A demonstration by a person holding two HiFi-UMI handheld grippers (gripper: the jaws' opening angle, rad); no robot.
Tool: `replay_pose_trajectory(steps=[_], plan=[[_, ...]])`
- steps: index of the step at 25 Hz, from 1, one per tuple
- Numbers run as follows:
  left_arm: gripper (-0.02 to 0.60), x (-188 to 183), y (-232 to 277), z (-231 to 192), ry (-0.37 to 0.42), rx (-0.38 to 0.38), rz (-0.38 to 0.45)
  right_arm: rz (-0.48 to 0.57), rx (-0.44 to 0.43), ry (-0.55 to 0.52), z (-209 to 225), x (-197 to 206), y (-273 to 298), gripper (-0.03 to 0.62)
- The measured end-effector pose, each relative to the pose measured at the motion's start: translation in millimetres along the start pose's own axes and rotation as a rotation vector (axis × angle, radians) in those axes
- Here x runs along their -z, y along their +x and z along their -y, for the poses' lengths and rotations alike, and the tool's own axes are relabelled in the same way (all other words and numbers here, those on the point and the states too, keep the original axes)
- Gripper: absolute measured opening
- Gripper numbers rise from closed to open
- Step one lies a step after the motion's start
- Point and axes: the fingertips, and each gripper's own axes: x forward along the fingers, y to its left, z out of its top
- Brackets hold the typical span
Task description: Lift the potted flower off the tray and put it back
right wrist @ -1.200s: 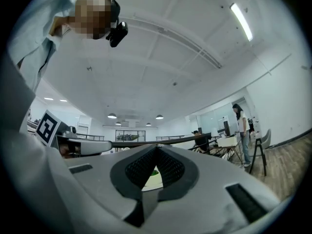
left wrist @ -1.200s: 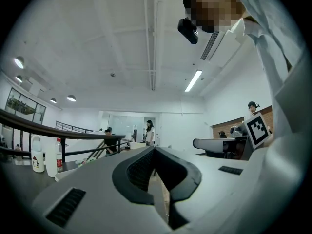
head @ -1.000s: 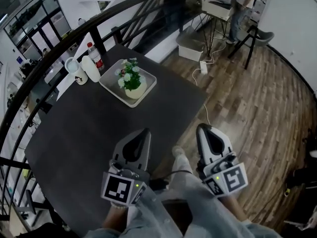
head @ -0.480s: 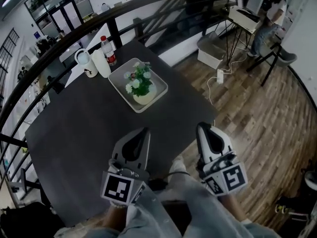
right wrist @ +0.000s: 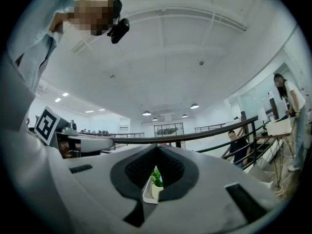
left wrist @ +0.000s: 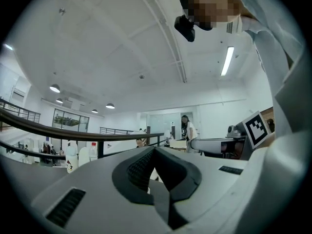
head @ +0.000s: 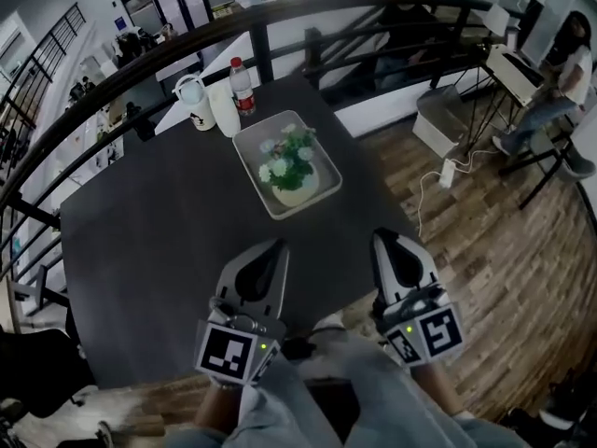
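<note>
The potted flower, white blooms and green leaves in a pale pot, stands in the white square tray on the far part of the dark table. Both grippers are held side by side over the table's near edge, well short of the tray. The left gripper has its jaws together with nothing between them, as the left gripper view confirms. The right gripper is also shut and empty. In the right gripper view the flower and tray show through the gap below the tips.
A red-capped bottle, a white jug and a white cup stand behind the tray. A dark railing curves round the table's far side. Wooden floor with a cable and power strip lies right, near a seated person.
The head view has swung: table, tray and flower now sit further right and nearer in the picture. Both grippers stay shut and side by side, empty.
</note>
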Motion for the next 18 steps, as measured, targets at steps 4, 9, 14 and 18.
replay_pose_trajectory(steps=[4,9,14,18], plan=[[0.000,3.5,7.6,-2.1,-0.019,-0.073,-0.016,-0.007,-0.089,-0.017,7.0,1.7,18.5,0.002],[0.000,4.1,17.8,-5.8,-0.014,-0.141,-0.003,-0.012,-0.167,-0.005,14.3,4.1,35.9,0.002],[0.000,3.1,25.3,-4.4,0.009,-0.194,0.011,-0.003,-0.231,0.007,23.0,7.7,49.9,0.002],[0.000,10.3,28.8,-6.8,0.012,-0.229,-0.008,0.013,-0.276,0.020,25.2,9.8,60.9,0.002]])
